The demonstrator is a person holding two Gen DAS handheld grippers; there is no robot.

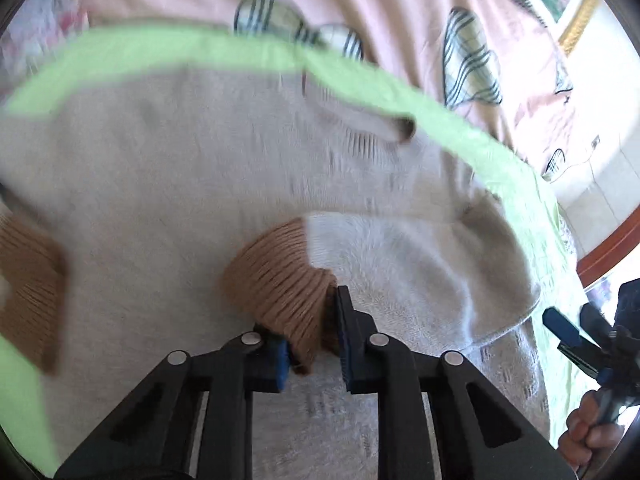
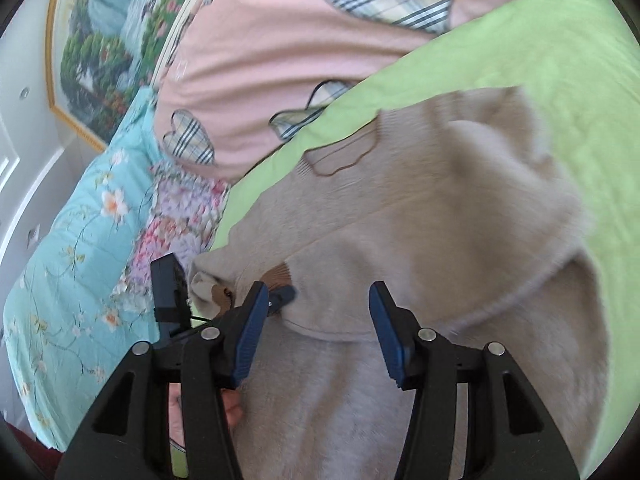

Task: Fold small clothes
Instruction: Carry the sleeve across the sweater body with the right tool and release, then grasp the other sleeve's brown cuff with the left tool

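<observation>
A beige knit sweater (image 1: 160, 184) with brown ribbed cuffs lies spread on a light green sheet (image 1: 120, 52). My left gripper (image 1: 310, 332) is shut on one brown cuff (image 1: 276, 280), which bunches between its blue pads over the sweater's body. The second cuff (image 1: 32, 288) lies at the left edge. In the right wrist view my right gripper (image 2: 318, 336) stands open above the sweater (image 2: 440, 220), nothing between its fingers. There the left gripper (image 2: 282, 296) shows just left of it, holding the cuff (image 2: 278, 274). The right gripper (image 1: 576, 328) also appears at the left wrist view's right edge.
A pink quilt (image 2: 280, 40) with plaid hearts lies beyond the green sheet (image 2: 540, 40). A turquoise floral quilt (image 2: 80, 220) is bunched at the left, under a framed painting (image 2: 100, 48). The bed's wooden edge (image 1: 608, 248) and a hand (image 1: 588, 436) are at the right.
</observation>
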